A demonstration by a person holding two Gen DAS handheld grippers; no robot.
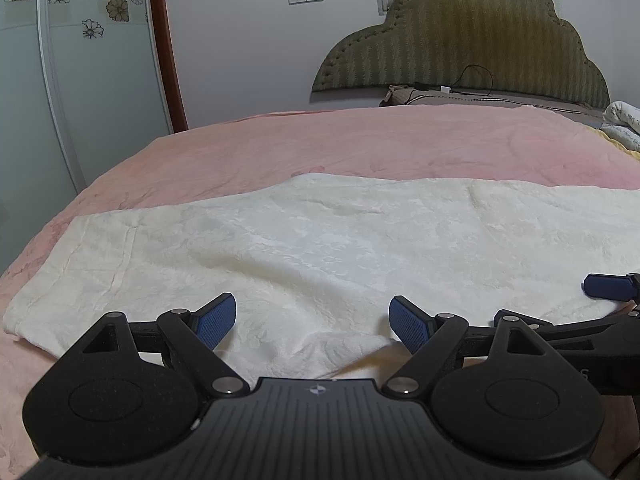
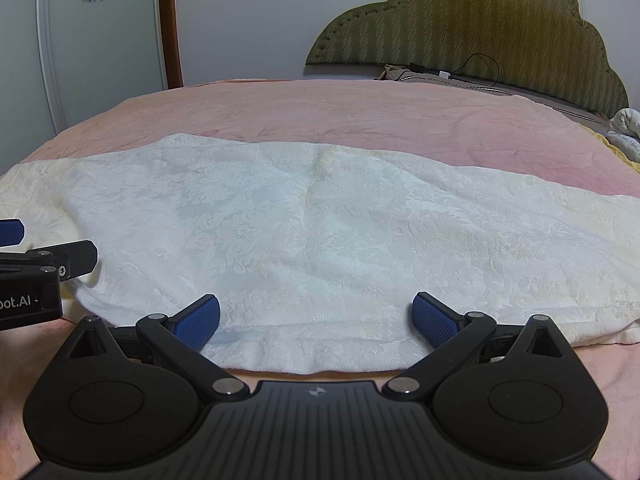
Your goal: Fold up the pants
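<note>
The white patterned pants (image 1: pixel 320 248) lie spread flat across the pink bed, and they also show in the right wrist view (image 2: pixel 340 240). My left gripper (image 1: pixel 313 322) is open, its blue pads apart just above the near edge of the cloth, where a small fold rises. My right gripper (image 2: pixel 316 322) is open over the near hem, holding nothing. The right gripper's fingertip (image 1: pixel 608 286) shows at the right edge of the left wrist view. The left gripper's body (image 2: pixel 36 276) shows at the left edge of the right wrist view.
The pink bedspread (image 1: pixel 360 140) runs around the pants on all sides. An olive padded headboard (image 1: pixel 480 40) with a black cable stands at the back right. Crumpled white bedding (image 1: pixel 624 120) lies at the far right. A wardrobe door (image 1: pixel 60 80) stands at the left.
</note>
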